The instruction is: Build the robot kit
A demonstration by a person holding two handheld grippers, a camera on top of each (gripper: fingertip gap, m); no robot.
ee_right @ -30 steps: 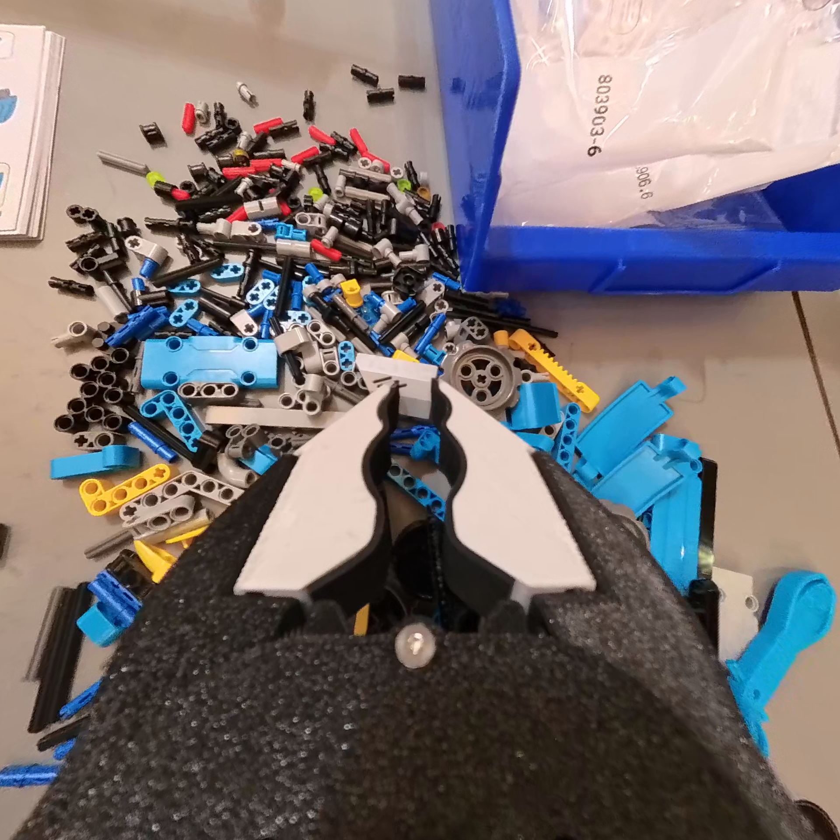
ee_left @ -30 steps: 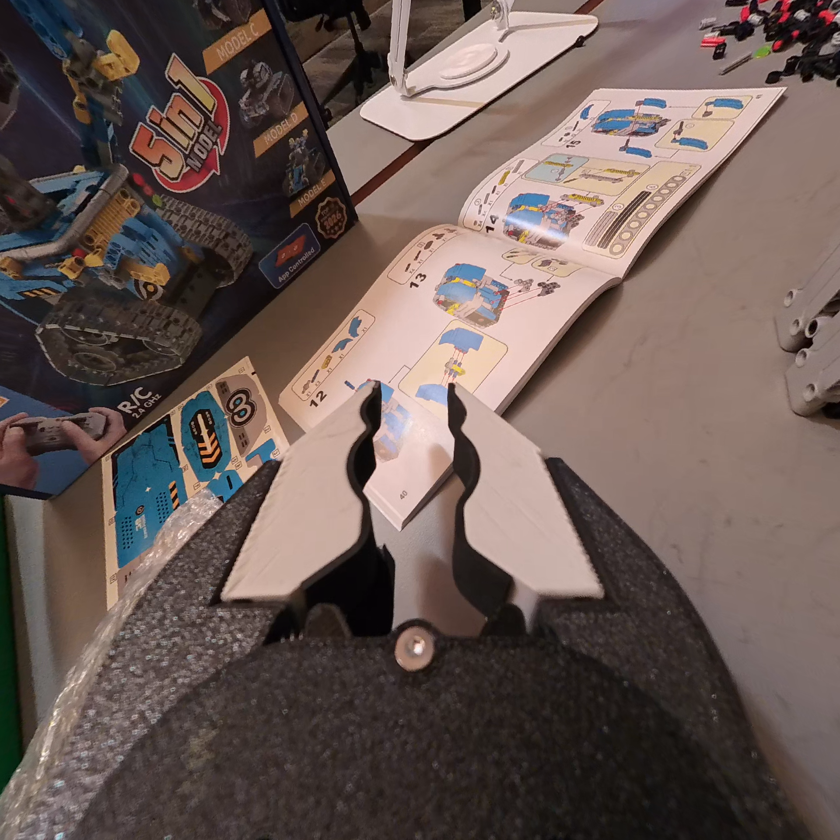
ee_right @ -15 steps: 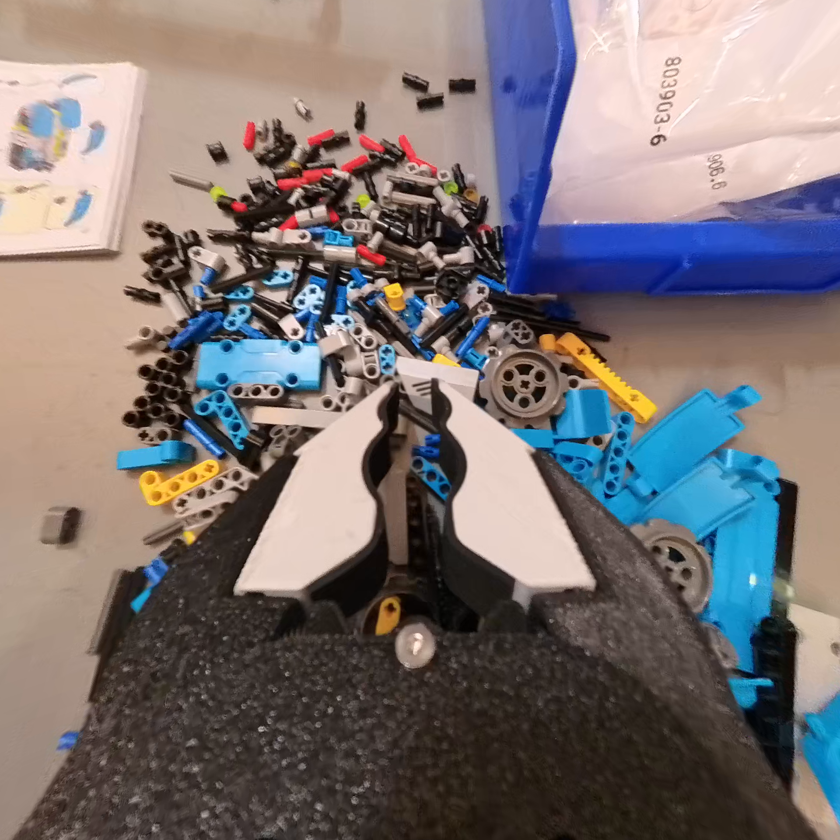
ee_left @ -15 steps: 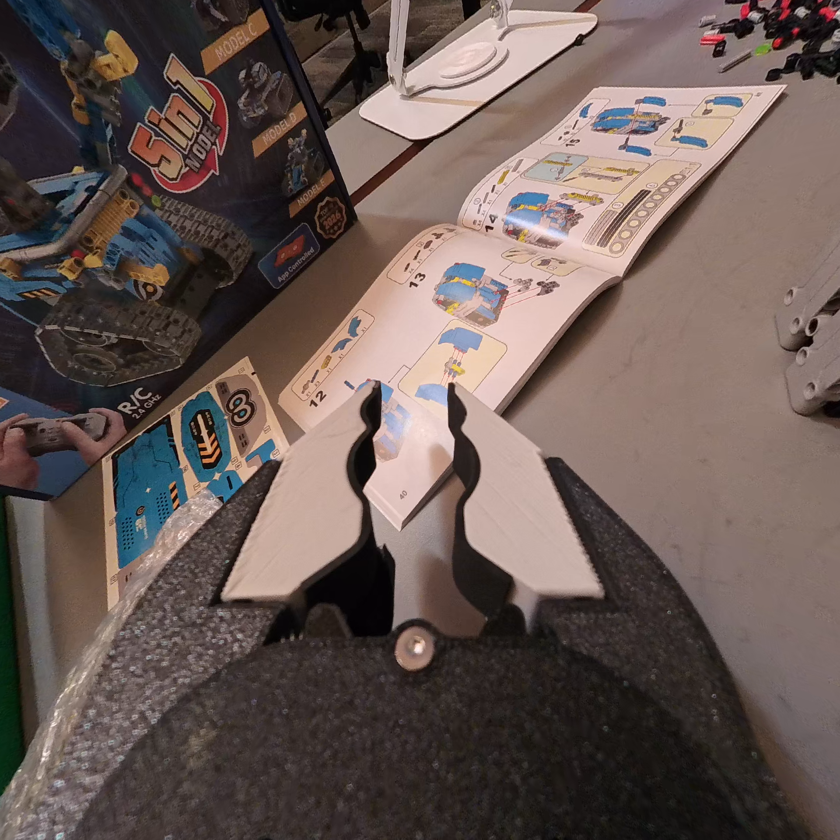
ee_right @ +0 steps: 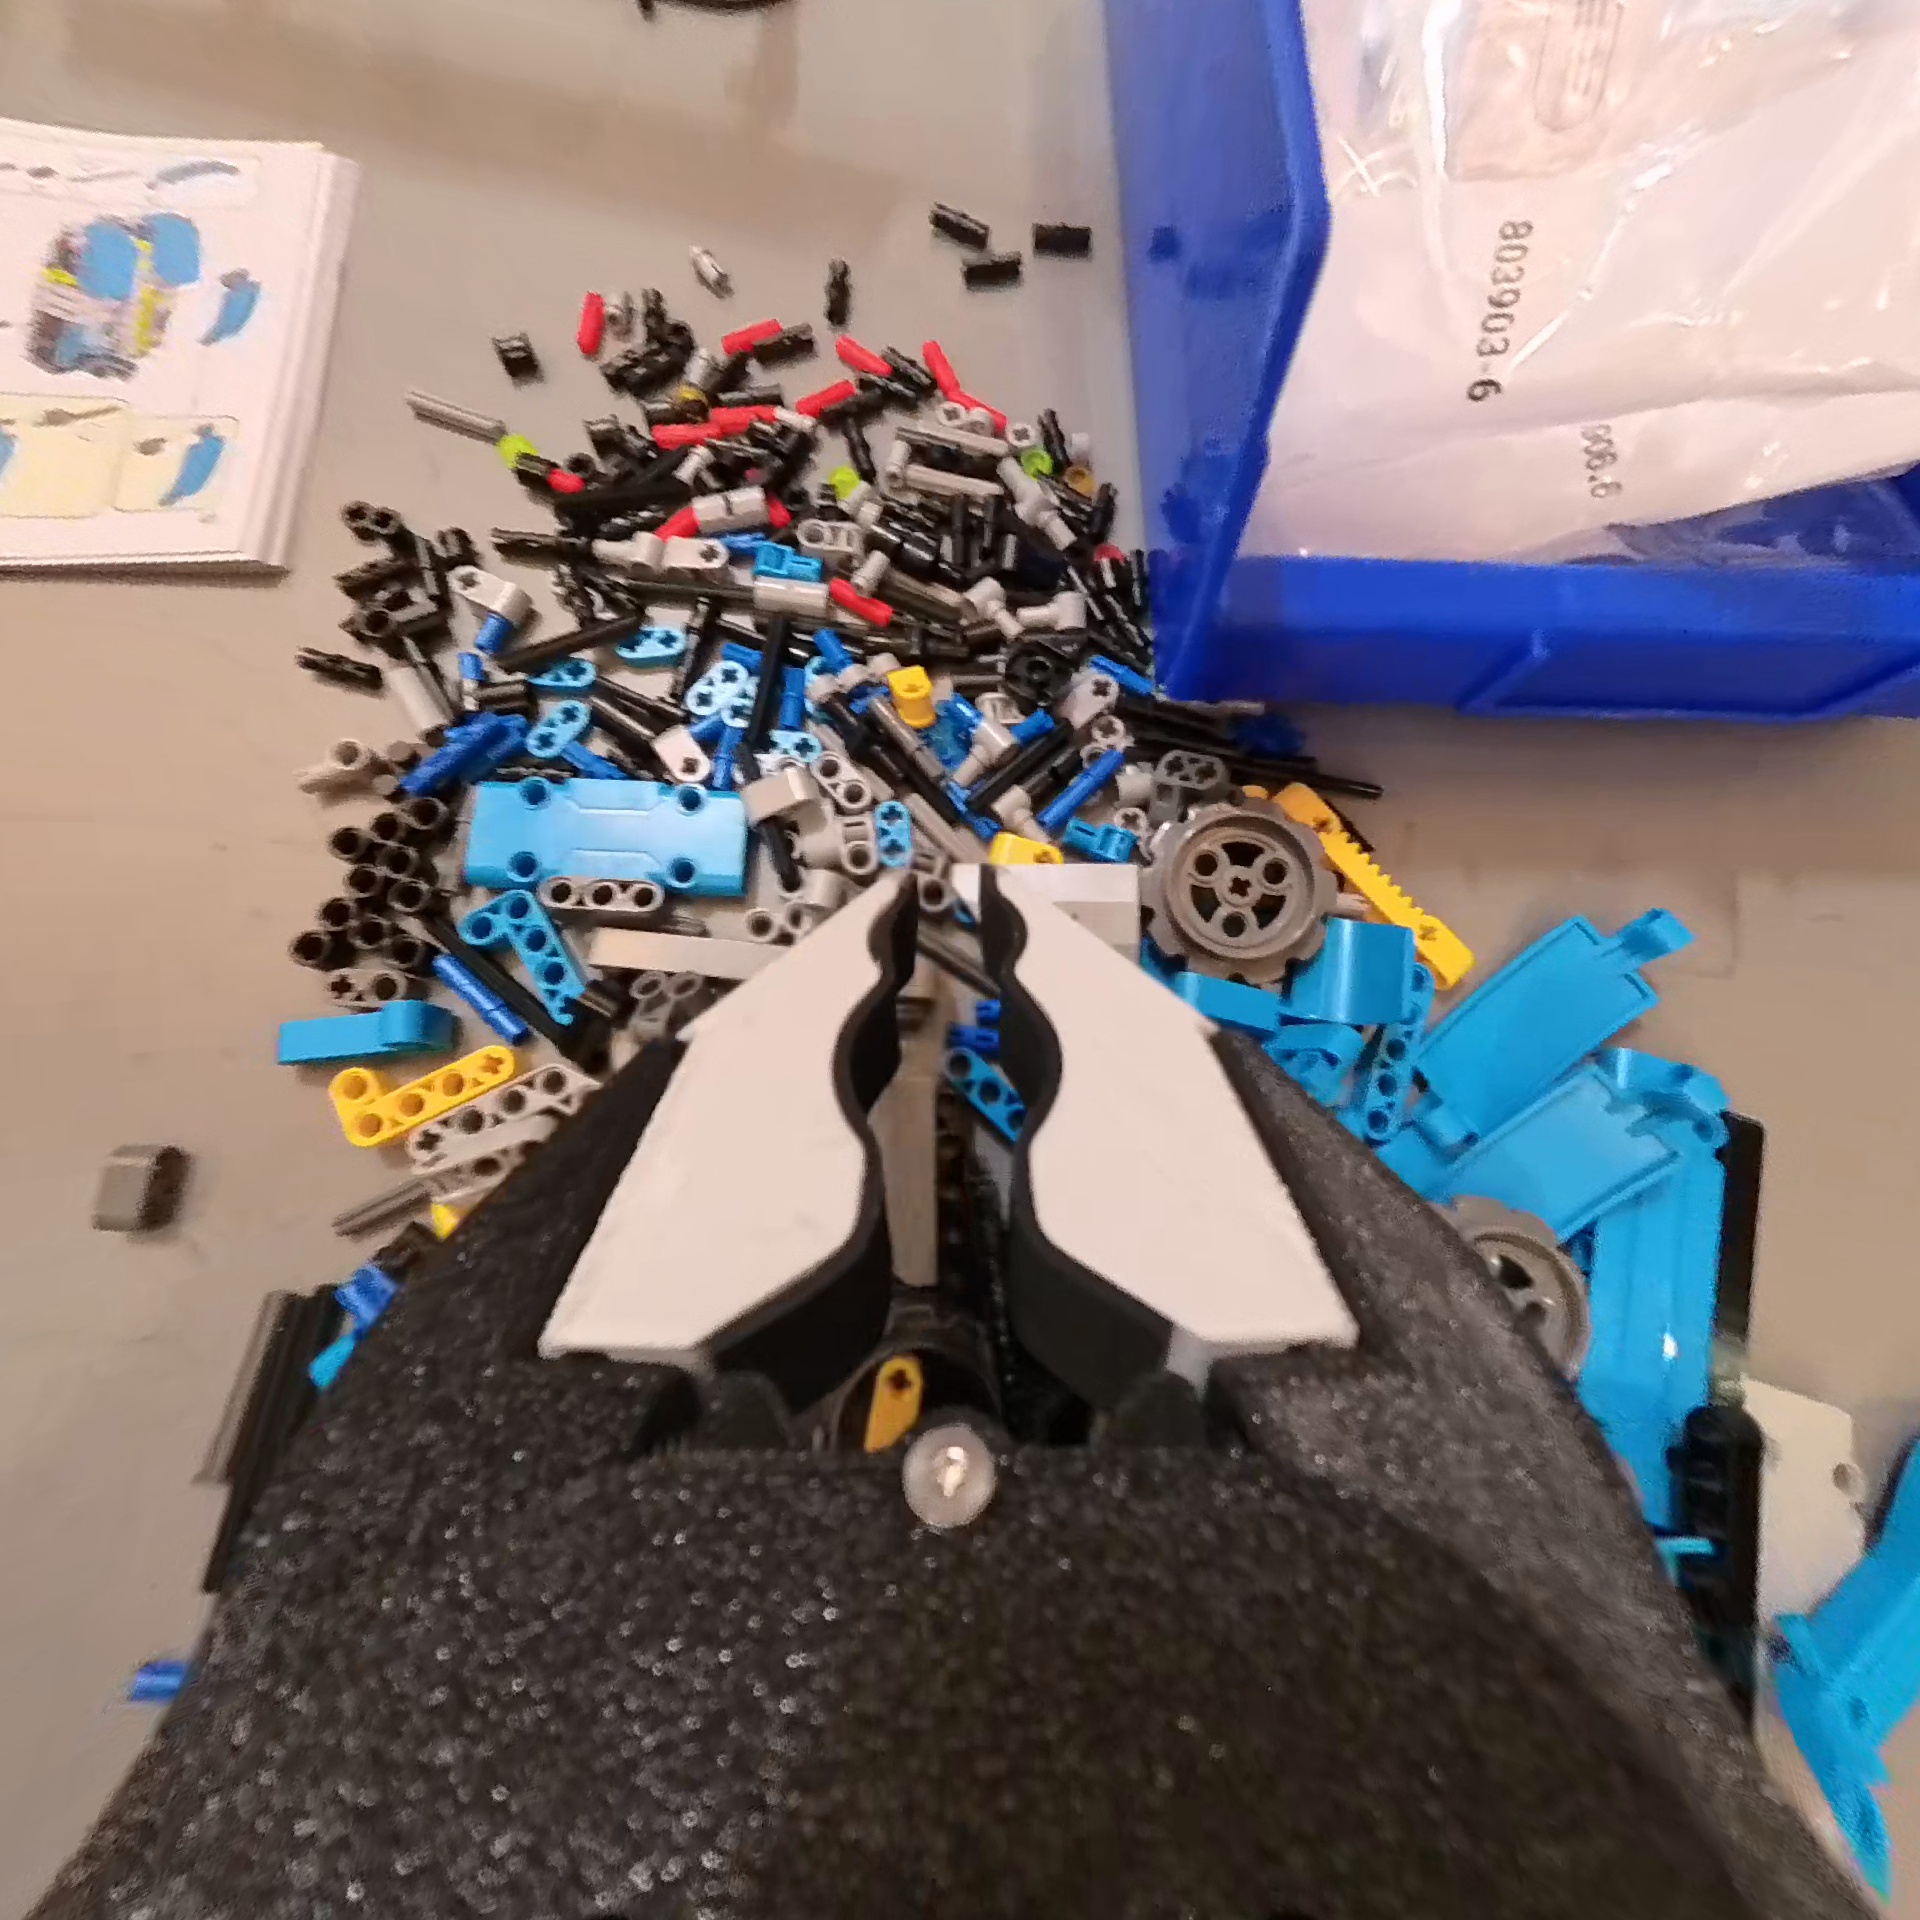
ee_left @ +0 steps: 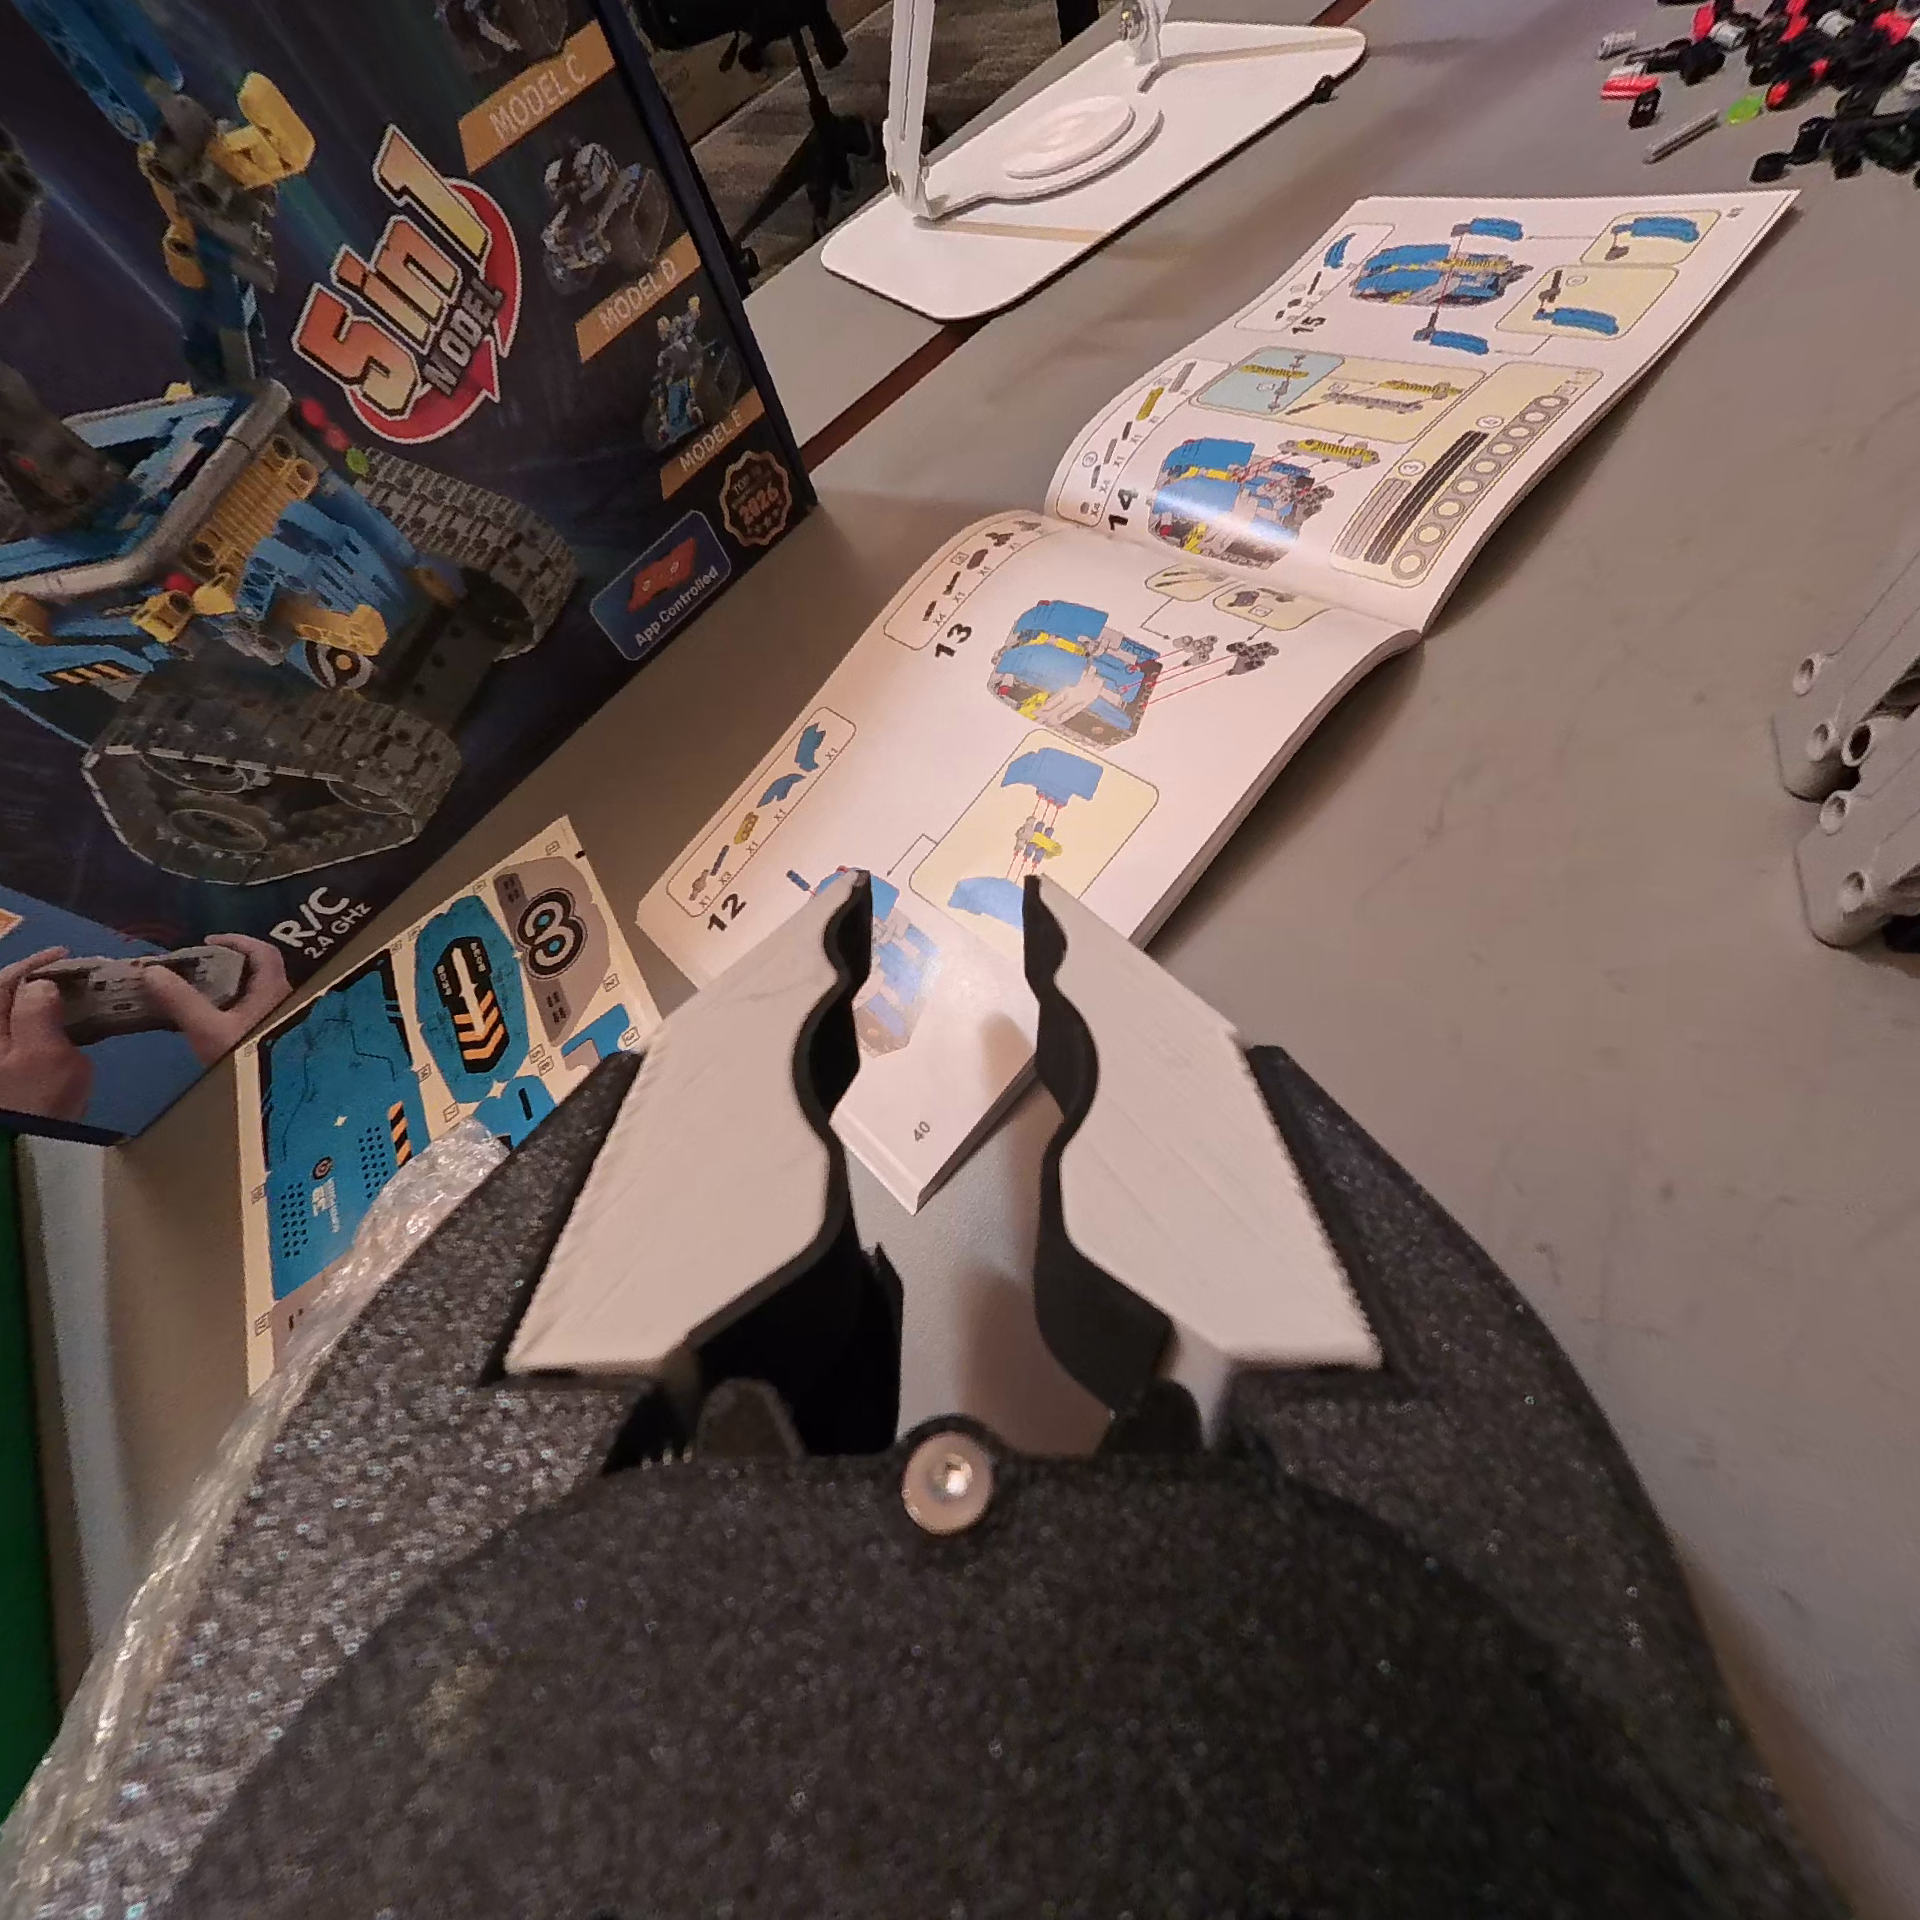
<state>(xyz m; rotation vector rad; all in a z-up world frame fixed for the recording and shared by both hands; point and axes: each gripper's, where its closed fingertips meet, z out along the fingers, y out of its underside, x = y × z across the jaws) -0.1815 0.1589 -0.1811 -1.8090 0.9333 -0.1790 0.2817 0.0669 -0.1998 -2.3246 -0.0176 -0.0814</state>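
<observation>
My right gripper [ee_right: 948, 899] hangs above a heap of small building pieces [ee_right: 779, 644] in black, grey, blue, red and yellow. Its jaws are nearly together on a thin grey beam [ee_right: 914, 1143] that runs back between the fingers. A grey toothed wheel [ee_right: 1236, 894] and a flat blue plate [ee_right: 608, 836] lie just ahead of the tips. My left gripper [ee_left: 945, 894] is open and empty, low over the near corner of an open instruction booklet [ee_left: 1091, 665].
A blue bin [ee_right: 1216, 364] holding a plastic bag [ee_right: 1610, 312] stands right of the heap, with large blue panels [ee_right: 1538, 1039] nearer. The toy box [ee_left: 312, 416], a sticker sheet [ee_left: 416, 1018], a white stand base [ee_left: 1070, 156] and grey parts [ee_left: 1860, 790] surround the booklet. The left gripper's tips are roughly 50 cm from the right gripper's. The left gripper is farther from the grey toothed wheel [ee_right: 1236, 894], some 50 cm, than the right, some 5 cm. Between my right fingertips and the flat blue plate [ee_right: 608, 836] there is roughly 7 cm.
The right gripper has risen and drawn back from the heap, its jaws have narrowed, and the grey beam now sits between them. The left gripper has not moved.
</observation>
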